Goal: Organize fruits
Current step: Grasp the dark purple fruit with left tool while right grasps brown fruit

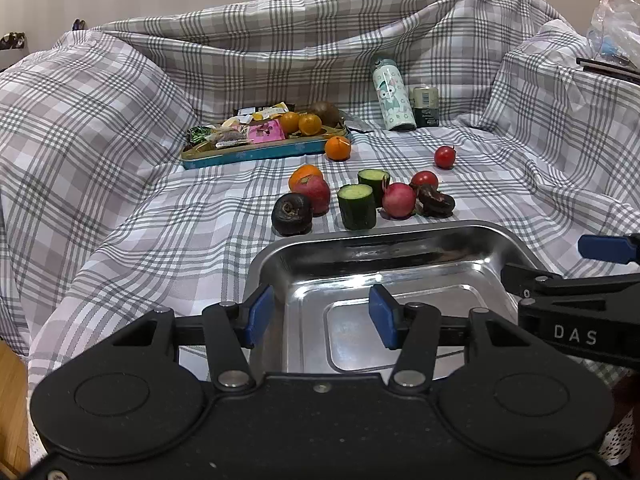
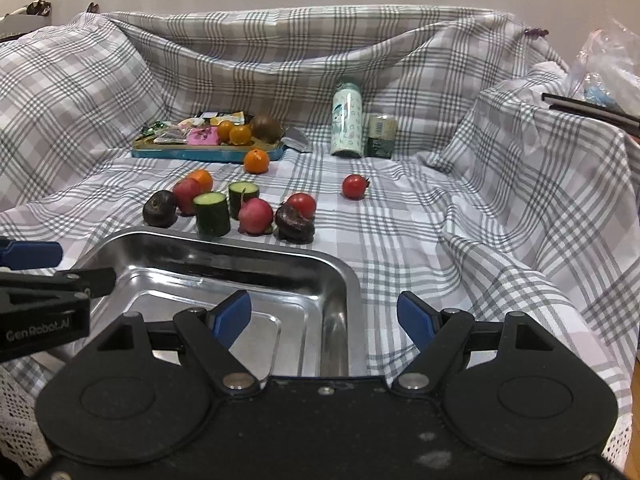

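Observation:
An empty steel tray (image 1: 400,236) (image 2: 224,242) sits on the checked cloth right in front of both grippers. Beyond it lie two cucumber pieces (image 1: 357,206) (image 2: 212,213), two pink radishes (image 1: 399,199) (image 2: 256,216), dark round fruits (image 1: 292,213) (image 2: 160,208), two tomatoes (image 1: 445,156) (image 2: 355,186) and oranges (image 1: 338,148) (image 2: 256,161). My left gripper (image 1: 322,316) is open and empty over the tray's left rim. My right gripper (image 2: 326,316) is open and empty over the tray's right rim.
A blue tin tray (image 1: 256,152) (image 2: 192,154) with snack packets, oranges and a brown fruit sits at the back. A patterned bottle (image 1: 392,96) (image 2: 347,120) and a small jar (image 1: 426,107) (image 2: 381,136) stand behind. Cloth folds rise on both sides.

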`<move>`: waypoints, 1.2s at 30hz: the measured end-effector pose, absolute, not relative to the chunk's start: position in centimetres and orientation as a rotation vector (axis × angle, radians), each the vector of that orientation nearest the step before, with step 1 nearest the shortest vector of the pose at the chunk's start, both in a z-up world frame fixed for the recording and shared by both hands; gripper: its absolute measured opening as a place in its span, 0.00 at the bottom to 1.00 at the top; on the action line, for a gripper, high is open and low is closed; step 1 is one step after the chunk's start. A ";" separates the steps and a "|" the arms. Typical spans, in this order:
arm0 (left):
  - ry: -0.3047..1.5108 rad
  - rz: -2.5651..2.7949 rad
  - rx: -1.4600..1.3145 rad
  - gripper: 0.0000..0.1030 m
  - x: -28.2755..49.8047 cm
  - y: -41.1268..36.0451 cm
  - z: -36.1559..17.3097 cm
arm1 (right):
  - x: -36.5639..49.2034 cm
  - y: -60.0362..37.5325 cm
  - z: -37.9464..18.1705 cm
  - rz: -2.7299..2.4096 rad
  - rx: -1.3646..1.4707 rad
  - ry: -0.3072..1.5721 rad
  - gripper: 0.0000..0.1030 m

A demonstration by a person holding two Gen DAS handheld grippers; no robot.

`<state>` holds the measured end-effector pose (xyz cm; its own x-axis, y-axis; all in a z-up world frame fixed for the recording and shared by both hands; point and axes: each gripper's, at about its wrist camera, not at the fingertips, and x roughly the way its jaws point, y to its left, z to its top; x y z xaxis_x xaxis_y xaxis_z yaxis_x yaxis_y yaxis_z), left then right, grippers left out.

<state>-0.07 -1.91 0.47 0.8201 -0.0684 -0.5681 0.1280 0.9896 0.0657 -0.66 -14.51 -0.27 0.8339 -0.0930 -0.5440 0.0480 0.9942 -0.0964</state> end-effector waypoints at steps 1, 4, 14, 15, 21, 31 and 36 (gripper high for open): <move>0.607 -0.105 0.101 0.57 0.1 -1.9 0.6 | -0.5 -14.6 -0.2 -0.071 -0.068 0.584 0.80; 0.620 -0.110 0.087 0.57 0.5 -1.7 0.8 | 0.1 -15.1 0.1 -0.049 -0.023 0.615 0.79; 0.641 -0.116 0.097 0.57 4.4 -1.6 2.4 | 3.7 -16.2 1.9 0.018 -0.015 0.616 0.79; 0.643 -0.118 0.092 0.57 5.1 -1.5 2.5 | 4.2 -16.2 2.1 0.024 -0.017 0.616 0.79; 0.650 -0.113 0.095 0.57 8.7 -0.7 2.6 | 7.7 -16.7 2.5 0.039 0.002 0.626 0.69; 0.693 -0.136 0.165 0.57 12.8 -1.1 0.9 | 13.4 -17.4 1.2 0.036 0.012 0.678 0.53; 0.710 -0.145 0.157 0.57 13.9 -0.7 0.0 | 15.0 -17.5 0.4 0.064 0.029 0.687 0.53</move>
